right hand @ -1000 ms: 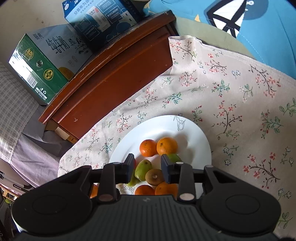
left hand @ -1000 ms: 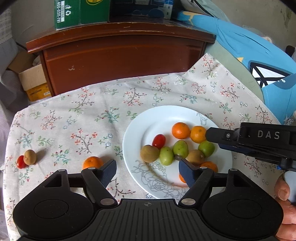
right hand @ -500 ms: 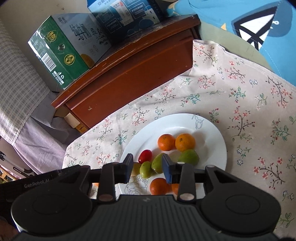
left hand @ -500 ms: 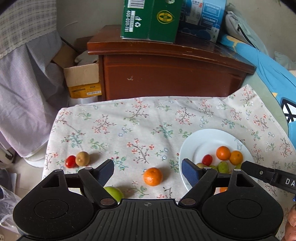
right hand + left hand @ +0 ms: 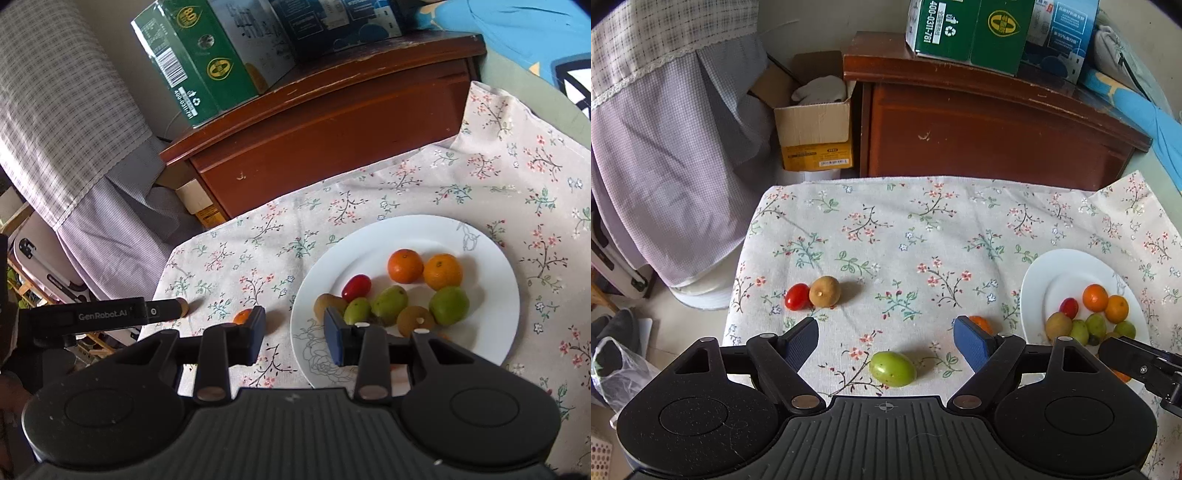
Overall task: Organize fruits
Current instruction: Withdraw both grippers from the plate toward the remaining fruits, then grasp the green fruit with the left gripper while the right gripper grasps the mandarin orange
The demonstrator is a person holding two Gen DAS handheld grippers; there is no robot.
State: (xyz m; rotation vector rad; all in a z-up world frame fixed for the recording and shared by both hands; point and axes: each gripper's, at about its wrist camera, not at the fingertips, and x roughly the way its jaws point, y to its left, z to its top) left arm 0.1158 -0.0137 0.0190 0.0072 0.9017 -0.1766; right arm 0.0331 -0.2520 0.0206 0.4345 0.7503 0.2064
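Fruit lies in two groups on the floral tablecloth (image 5: 923, 229): most of it gathered on the white plate (image 5: 491, 325), four pieces not yet there. We hold our left gripper (image 5: 886, 334) wide with nothing between its jaws, which have just been opening, hanging over the green fruit (image 5: 892, 368), probably our next pick because it lies nearest. Beside it sits a stray orange (image 5: 979, 322); a red tomato (image 5: 797, 296) and brown kiwi (image 5: 824, 291) touch each other farther off. Our right gripper (image 5: 294, 330) stays narrow and grips nothing (its gap frames the plate's near rim), likely waiting its turn.
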